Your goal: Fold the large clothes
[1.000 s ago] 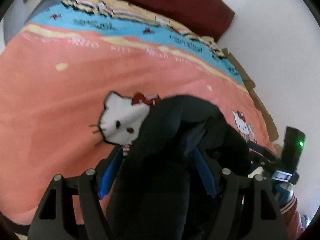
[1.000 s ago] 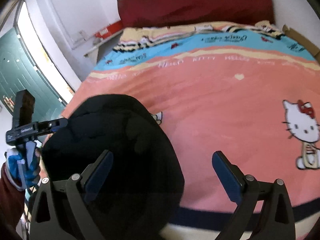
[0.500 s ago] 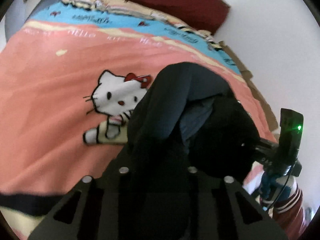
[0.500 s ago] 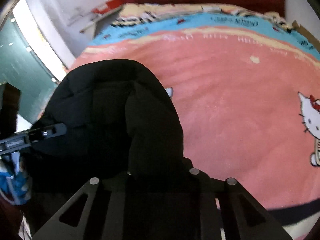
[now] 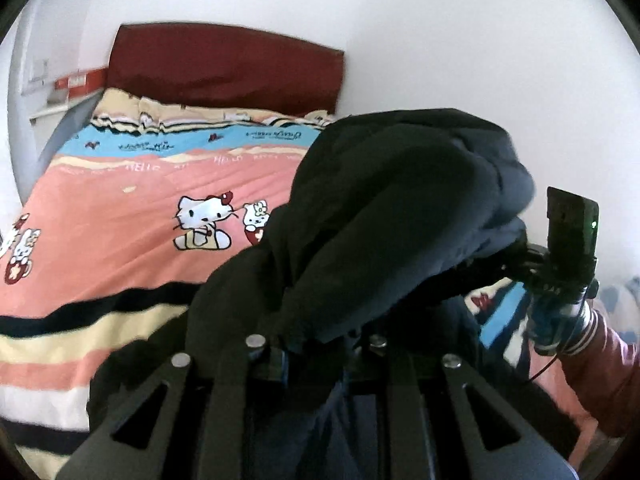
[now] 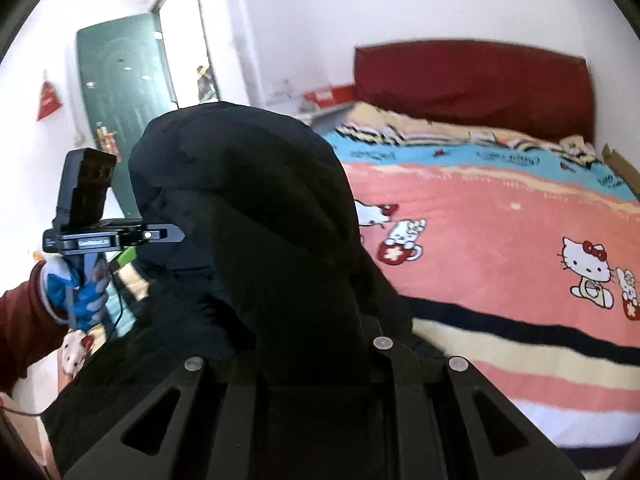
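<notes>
Where the left tongs (image 5: 316, 344) meet the fabric, their two linkages are drawn in close together and a thick fold of the black jacket (image 5: 392, 208) is pinched between them, the fingertips themselves buried under the cloth. The right tongs (image 6: 316, 344) look much the same in their own view: linkages pulled in, fabric of the same jacket (image 6: 248, 216) clamped and spilling over the front so the tips cannot be seen.

The jacket hangs in the air between the two tongs as a bunched dark mass, raised above the near edge of the bed (image 5: 104, 240) instead of lying flat on it. A lower part of it droops down past both tongs toward the foot of the bed.

From the left wrist view the right tongs (image 5: 516, 260) appear at the jacket's far right side, with the tracker block standing up above the handle and a gloved right hand (image 5: 556, 320) in a red sleeve around the grip. From the right wrist view the left tongs (image 6: 176, 235) reach into the jacket's left side, held by a blue-gloved left hand (image 6: 80, 292).

Beyond the jacket lies the coral bedspread (image 6: 500, 240) with its cartoon cats, a blue band and striped borders, then the dark red headboard (image 6: 472, 88) against the white wall. A green door (image 6: 116, 92) stands at the left of the room.
</notes>
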A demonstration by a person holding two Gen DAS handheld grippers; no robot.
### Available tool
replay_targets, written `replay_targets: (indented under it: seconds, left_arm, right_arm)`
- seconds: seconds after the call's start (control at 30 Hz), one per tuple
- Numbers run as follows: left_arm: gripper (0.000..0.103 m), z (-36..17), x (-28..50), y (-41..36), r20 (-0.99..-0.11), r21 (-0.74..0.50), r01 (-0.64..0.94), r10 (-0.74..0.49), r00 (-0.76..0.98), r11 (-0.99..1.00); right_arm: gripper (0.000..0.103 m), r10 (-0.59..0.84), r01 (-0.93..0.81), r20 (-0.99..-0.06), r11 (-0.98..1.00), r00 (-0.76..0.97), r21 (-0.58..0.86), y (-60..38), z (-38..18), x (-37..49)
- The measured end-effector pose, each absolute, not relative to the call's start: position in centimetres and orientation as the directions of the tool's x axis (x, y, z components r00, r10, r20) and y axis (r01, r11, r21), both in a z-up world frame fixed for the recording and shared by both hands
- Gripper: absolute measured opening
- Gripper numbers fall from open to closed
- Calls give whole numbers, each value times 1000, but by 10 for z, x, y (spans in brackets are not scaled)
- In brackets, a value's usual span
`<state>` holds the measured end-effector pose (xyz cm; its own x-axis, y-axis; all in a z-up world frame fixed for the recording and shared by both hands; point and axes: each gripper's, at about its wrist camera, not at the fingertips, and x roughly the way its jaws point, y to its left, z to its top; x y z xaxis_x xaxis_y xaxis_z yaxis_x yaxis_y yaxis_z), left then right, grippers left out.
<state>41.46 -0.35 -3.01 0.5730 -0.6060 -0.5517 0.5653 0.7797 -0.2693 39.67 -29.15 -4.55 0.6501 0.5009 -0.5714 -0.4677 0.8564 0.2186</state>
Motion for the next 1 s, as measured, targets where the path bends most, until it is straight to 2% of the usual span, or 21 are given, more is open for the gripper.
replay_targets:
  seconds: [0.17, 0.33, 0.53, 0.63, 0.83, 0.87, 1.0]
  left_arm:
    - [15, -62, 357, 14, -551, -279, 561, -608, 571, 779]
    - [15, -97, 313, 7, -622, -168, 584, -545, 562, 794]
    - [14, -130, 315, -5, -640, -165, 567, -525, 562, 807]
    - [14, -139, 322, -7, -651, -181, 553, -521, 553, 813]
    - [15, -139, 330, -8, -690, -164, 546, -491, 532, 822]
    - [15, -138, 330, -8, -694, -164, 545, -489, 529, 822]
    - [15, -137, 333, -7, -707, -181, 533, -486, 514, 827]
  right_arm:
    - [15, 520, -462, -543, 850, 660, 253, -286, -63, 345]
    - [15, 522, -433, -576, 851, 629, 299, -283, -89, 308]
    - [16, 495, -402, -652, 864, 574, 302, -281, -131, 312]
    - [16, 511, -376, -656, 858, 555, 351, -287, -144, 325]
    - [16, 482, -376, -680, 872, 552, 313, -282, -137, 330]
    - [19, 477, -378, -685, 874, 551, 304, -280, -136, 322]
    - [20, 452, -383, -702, 884, 550, 269, -277, -123, 320]
